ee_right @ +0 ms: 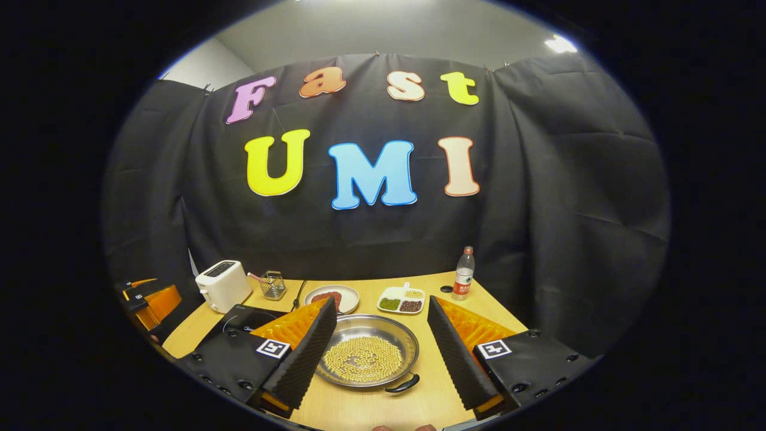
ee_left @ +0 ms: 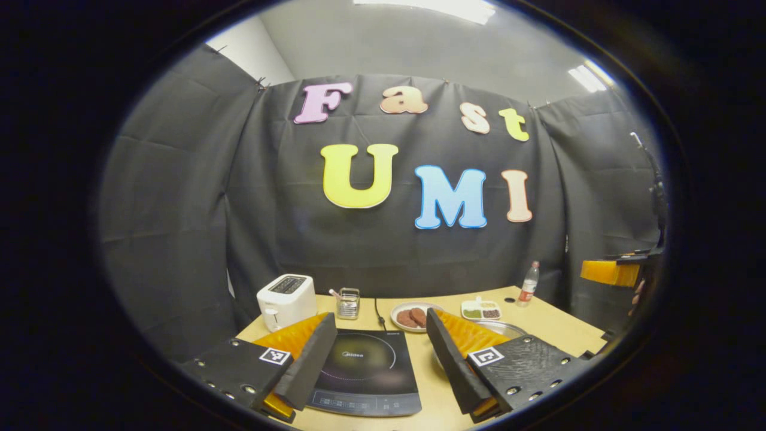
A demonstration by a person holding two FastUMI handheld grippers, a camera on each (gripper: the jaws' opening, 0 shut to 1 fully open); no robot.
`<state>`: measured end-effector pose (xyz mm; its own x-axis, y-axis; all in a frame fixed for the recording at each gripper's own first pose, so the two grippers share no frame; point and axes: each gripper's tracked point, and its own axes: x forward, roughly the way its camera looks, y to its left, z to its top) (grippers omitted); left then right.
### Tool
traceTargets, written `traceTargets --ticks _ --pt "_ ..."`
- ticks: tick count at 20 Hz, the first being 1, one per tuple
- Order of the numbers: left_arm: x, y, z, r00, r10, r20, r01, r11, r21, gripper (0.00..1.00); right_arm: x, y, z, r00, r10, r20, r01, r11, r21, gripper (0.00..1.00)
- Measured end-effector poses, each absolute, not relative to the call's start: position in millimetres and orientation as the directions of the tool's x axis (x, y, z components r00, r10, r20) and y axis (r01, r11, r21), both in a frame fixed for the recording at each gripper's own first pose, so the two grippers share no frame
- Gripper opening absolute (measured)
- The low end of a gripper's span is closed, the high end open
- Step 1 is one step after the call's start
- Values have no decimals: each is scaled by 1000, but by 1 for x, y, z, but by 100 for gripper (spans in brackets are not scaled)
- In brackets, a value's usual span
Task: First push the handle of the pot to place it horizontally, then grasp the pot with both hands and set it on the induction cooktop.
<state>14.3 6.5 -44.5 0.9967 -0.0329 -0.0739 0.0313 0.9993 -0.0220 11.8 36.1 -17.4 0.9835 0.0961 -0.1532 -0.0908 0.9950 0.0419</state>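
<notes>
A shallow steel pot [ee_right: 368, 353] with yellow beans inside sits on the wooden table, its dark handle [ee_right: 402, 385] at the near right rim. My right gripper [ee_right: 377, 353] hangs open above and in front of it, fingers on either side. In the left gripper view the black induction cooktop [ee_left: 366, 371] lies between the fingers of my open left gripper [ee_left: 377, 359], and the pot's rim [ee_left: 505, 327] peeks out behind the right finger. The cooktop's corner [ee_right: 245, 317] lies left of the pot. The left gripper [ee_right: 149, 302] also appears at the far left edge, the right gripper [ee_left: 616, 270] at the far right.
At the back of the table stand a white toaster [ee_right: 222, 285], a wire holder [ee_right: 273, 285], a plate of patties [ee_right: 331, 297], a divided dish of beans [ee_right: 401, 300] and a plastic bottle [ee_right: 462, 274]. A power cord [ee_left: 379, 314] runs back from the cooktop.
</notes>
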Motion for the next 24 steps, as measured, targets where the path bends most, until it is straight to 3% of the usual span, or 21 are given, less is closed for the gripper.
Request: traceTargets --ticks 2,7,8,11,12,15,16,17,18,19,20,24 --pt "13 8 -47 996 -26 -82 24 999 -23 88 16 43 -30 971 118 -207 -116 993 23 98" --pt "8 14 -62 995 -14 -104 12 1000 -25 92 23 68 -68 913 182 -366 -203 979 -22 96" --pt "7 16 -67 993 -8 -116 5 1000 -22 88 22 74 -77 896 198 -398 -225 974 -23 81" --pt "1 23 -70 992 -5 -124 3 1000 -18 95 21 87 -100 852 213 -478 -267 963 -47 63" --pt "-1 27 -71 992 -2 -123 1 1000 -8 95 21 89 -107 837 214 -503 -284 957 -65 42" --pt "-5 43 -79 990 27 -141 -25 1000 14 92 15 99 -126 791 248 -560 -342 937 -69 14" --pt "-5 46 -78 989 34 -141 -33 999 8 88 13 101 -130 776 259 -575 -358 932 -64 10" --pt "-6 48 -79 989 39 -144 -40 999 1 88 8 95 -130 775 241 -585 -345 936 -71 13" --pt "-8 51 -80 988 45 -148 -46 999 -2 92 9 99 -142 757 256 -602 -359 932 -54 4" --pt "-10 54 -80 987 54 -148 -55 999 -1 92 1 104 -146 732 278 -622 -375 927 -27 3" --pt "-12 56 -78 987 63 -147 -63 998 1 88 0 107 -155 708 301 -639 -391 920 0 2" --pt "-16 55 -83 983 65 -169 -65 998 6 92 -4 107 -174 652 320 -687 -416 909 29 2"
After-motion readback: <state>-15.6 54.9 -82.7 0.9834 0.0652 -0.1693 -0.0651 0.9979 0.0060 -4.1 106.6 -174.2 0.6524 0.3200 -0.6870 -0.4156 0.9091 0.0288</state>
